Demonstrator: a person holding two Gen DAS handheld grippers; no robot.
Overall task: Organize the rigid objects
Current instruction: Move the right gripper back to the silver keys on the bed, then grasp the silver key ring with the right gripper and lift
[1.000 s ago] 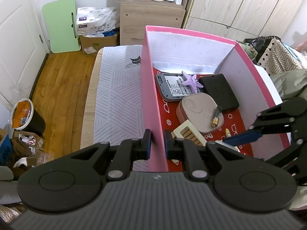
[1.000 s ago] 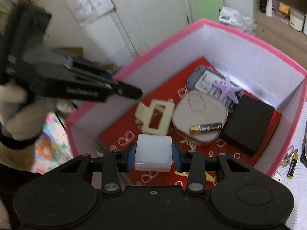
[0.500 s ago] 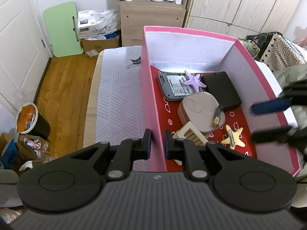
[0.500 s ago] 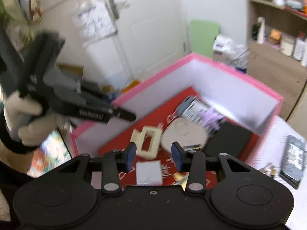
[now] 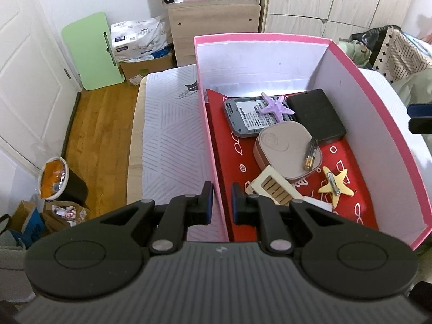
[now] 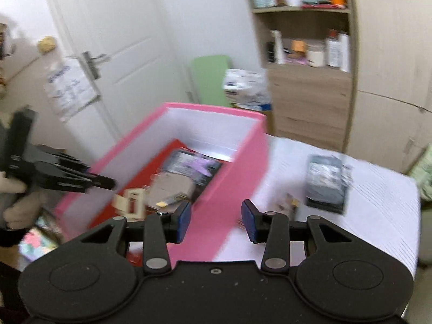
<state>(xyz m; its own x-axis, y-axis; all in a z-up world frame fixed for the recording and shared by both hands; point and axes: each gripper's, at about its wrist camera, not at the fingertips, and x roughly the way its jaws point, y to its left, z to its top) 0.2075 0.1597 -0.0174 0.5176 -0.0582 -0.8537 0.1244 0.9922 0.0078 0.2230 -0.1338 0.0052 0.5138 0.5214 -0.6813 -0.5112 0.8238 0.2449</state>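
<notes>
On the left, the left gripper [image 5: 221, 202] pinches the near left wall of the pink box [image 5: 210, 140], one finger outside and one inside. The box stands on a white patterned mat [image 5: 167, 135]. Inside it, on the red floor, lie a grey device [image 5: 243, 118] with a purple starfish [image 5: 275, 106] on it, a black case [image 5: 316, 116], a tan pouch [image 5: 286, 148] carrying a battery [image 5: 310, 154], a cream buckle [image 5: 272, 187] and a yellow star clip [image 5: 334, 183]. To the right, the right gripper [image 6: 216, 221] hangs spread and empty over the box's right wall; a blurred grey packet [image 6: 326, 181] lies on the mat beyond
</notes>
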